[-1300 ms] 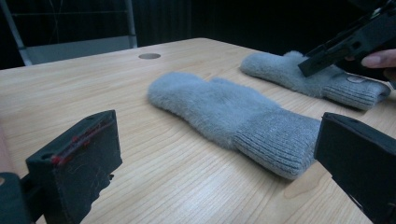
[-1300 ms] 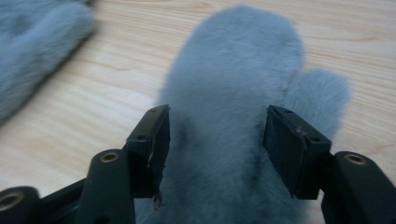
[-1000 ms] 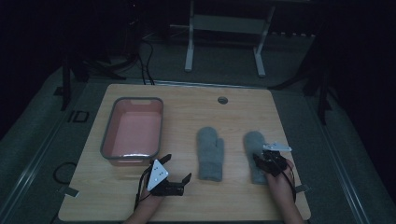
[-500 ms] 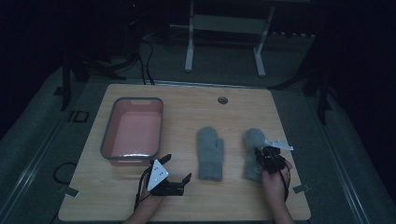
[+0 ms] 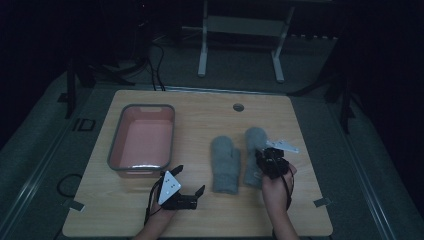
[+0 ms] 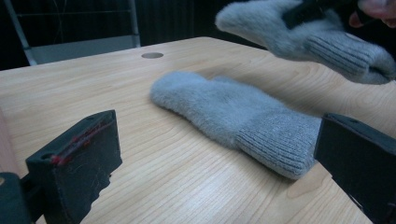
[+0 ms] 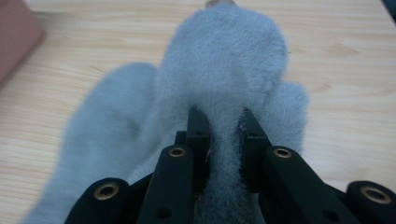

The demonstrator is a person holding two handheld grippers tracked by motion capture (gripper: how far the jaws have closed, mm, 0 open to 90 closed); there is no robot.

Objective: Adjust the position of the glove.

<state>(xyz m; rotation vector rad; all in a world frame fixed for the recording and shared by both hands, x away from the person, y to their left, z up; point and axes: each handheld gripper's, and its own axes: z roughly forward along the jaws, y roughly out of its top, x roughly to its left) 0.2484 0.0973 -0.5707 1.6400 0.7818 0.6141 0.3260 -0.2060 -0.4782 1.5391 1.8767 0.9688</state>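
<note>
The right hand-held gripper (image 7: pixel 223 135) pinches one mitten (image 7: pixel 224 60) clear of the desk (image 5: pixel 200 110), likely for binning; the left hand-held gripper (image 6: pixel 219 158) rests wide open, empty.

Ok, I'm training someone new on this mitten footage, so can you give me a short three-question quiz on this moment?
1. True or false: the right claw is shut on a grey mitten and holds it off the table.
2. Where does the other mitten lie?
A. inside the pink bin
B. flat on the table, between the pink bin and the held mitten
C. in the left claw
3. Fill in: the left claw stands ____ with nothing between its jaws.

Key: 1 true; 2 B; 3 open
</note>
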